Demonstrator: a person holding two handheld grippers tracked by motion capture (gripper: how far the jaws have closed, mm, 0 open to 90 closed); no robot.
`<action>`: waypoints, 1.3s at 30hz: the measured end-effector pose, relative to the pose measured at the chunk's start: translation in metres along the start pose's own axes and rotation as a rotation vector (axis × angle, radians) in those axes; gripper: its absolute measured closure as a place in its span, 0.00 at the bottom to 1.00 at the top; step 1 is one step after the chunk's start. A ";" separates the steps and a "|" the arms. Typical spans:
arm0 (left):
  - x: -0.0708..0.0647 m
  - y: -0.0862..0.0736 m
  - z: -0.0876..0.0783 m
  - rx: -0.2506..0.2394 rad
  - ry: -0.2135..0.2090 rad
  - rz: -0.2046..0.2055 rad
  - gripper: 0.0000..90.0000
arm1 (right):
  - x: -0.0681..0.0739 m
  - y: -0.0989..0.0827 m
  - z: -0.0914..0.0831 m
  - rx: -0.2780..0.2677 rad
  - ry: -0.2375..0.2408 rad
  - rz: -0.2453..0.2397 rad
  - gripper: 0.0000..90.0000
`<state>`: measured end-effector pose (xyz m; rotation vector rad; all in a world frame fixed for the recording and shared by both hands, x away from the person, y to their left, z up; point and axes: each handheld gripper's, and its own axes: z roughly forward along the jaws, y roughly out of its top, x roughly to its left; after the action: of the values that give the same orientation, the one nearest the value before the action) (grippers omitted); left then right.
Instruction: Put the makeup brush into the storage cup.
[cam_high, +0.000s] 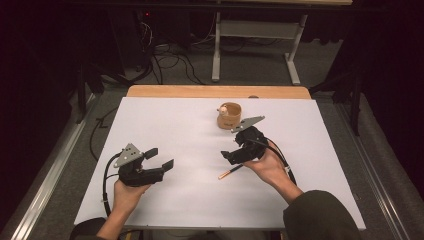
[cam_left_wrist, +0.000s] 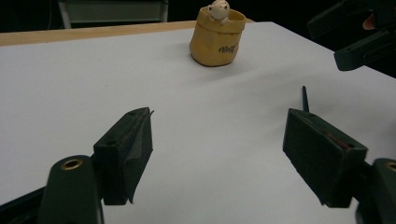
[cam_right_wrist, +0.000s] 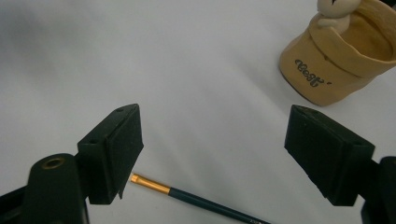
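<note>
Your right gripper (cam_right_wrist: 212, 156): jaws spread above paintbrush (cam_right_wrist: 196, 196), its bristles hidden behind one jaw | left gripper (cam_left_wrist: 219, 158): spread, empty | high view: both hands; pot (cam_high: 229, 116) figure tiny.

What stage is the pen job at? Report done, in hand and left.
Done: nothing visible; the pen lies flat on the white table, apart from the tan holder. In hand: the right gripper hangs open above the pen, not gripping it. Left: probably grasp, lift and drop it into the holder. The left gripper is open, idle.
</note>
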<state>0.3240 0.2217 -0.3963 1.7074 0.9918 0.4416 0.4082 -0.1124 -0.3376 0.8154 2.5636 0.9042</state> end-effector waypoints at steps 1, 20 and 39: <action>0.000 0.000 0.000 0.000 0.000 0.001 0.27 | 0.000 0.000 0.000 0.010 -0.003 -0.002 0.23; 0.000 0.000 -0.001 -0.004 0.003 0.001 0.27 | -0.005 0.003 0.000 0.149 0.007 -0.059 0.24; -0.001 0.000 -0.001 -0.002 0.001 0.006 0.27 | -0.004 0.011 0.003 0.261 0.038 -0.122 0.25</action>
<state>0.3227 0.2219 -0.3961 1.7087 0.9871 0.4478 0.4174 -0.1061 -0.3326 0.7044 2.7681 0.5625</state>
